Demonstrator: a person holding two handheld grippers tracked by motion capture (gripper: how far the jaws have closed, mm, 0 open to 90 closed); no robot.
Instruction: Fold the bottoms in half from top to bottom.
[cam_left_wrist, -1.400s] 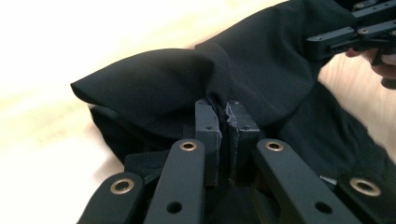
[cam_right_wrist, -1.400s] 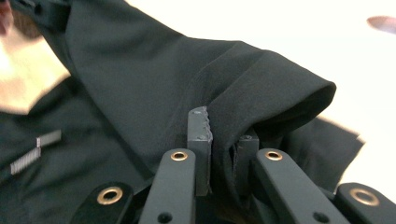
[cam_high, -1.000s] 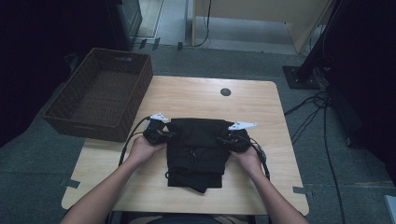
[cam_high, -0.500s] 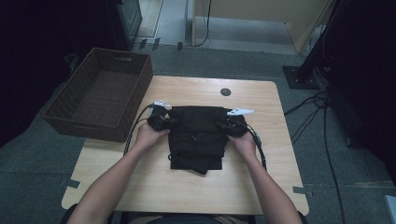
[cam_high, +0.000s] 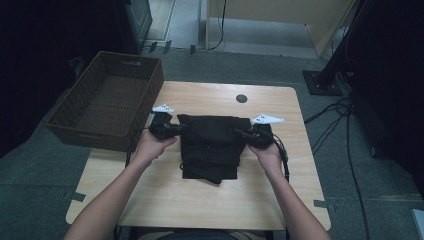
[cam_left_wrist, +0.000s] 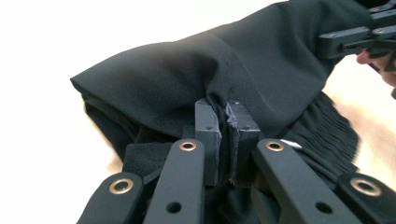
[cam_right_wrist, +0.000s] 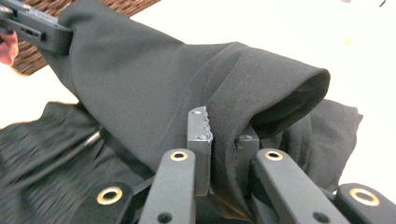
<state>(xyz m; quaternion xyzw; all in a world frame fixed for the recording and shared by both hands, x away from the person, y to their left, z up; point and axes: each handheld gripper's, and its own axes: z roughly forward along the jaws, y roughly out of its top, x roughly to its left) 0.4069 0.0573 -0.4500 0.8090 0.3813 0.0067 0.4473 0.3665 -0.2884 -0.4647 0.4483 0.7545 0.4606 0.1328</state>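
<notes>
Wicker comes first at the left: a dark brown woven rectangular basket (cam_high: 107, 105) sits at the left edge of the light wooden table (cam_high: 210, 200), overhanging it. Just beside the basket, the left gripper (cam_high: 176, 129) is held in the person's left hand (cam_high: 150, 146), its jaws pinched tight on a fold of the black folded fabric garment (cam_high: 212, 145); in the left gripper view the cloth (cam_left_wrist: 205, 84) is clamped between the two pads. The garment lies in the middle of the table, its far edge lifted between the two grippers. At its right side, the right gripper (cam_high: 241, 134), held in the right hand (cam_high: 265, 154), clamps the fabric (cam_right_wrist: 177, 79) the same way, jaws narrow on the cloth.
</notes>
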